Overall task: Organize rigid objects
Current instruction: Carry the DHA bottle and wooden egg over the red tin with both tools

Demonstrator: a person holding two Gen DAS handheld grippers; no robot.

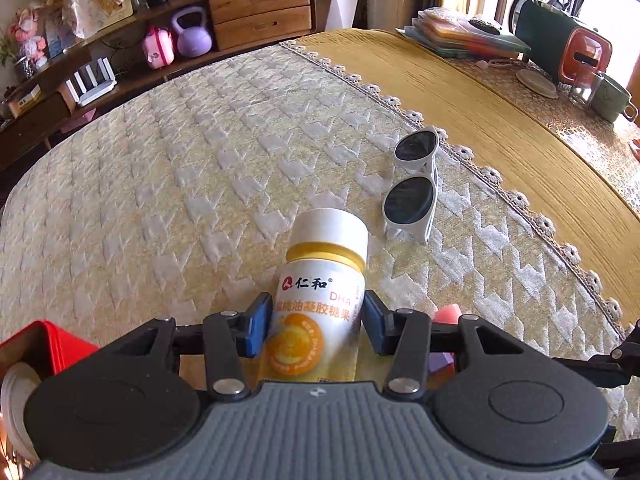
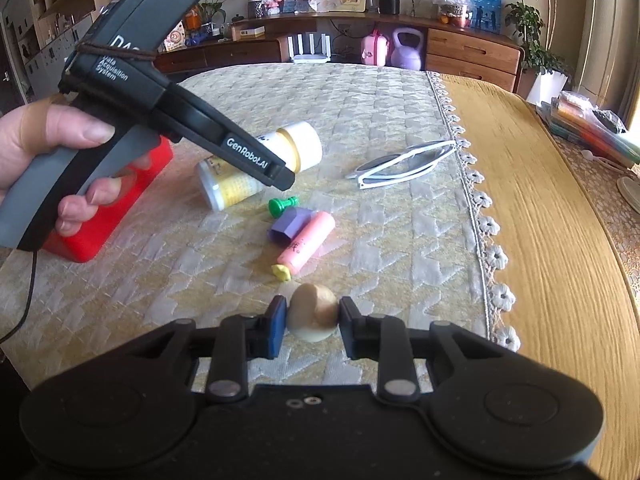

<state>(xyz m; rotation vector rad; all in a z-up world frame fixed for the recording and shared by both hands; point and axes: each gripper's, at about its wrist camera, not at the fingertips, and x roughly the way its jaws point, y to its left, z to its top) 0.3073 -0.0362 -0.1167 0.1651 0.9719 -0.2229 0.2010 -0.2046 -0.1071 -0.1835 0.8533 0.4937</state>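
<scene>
My left gripper is shut on a white and yellow supplement bottle, its blue pads on both sides of the label. In the right wrist view the bottle lies tilted on the quilted cloth under the left gripper. My right gripper is shut on a beige rounded object just above the cloth. White sunglasses lie to the right of the bottle, and also show in the right wrist view.
A red box stands at the left. A green pawn, a purple block and a pink tube with a yellow cap lie mid-cloth. A lace edge borders the yellow tablecloth. Books, a mug and a toaster stand far right.
</scene>
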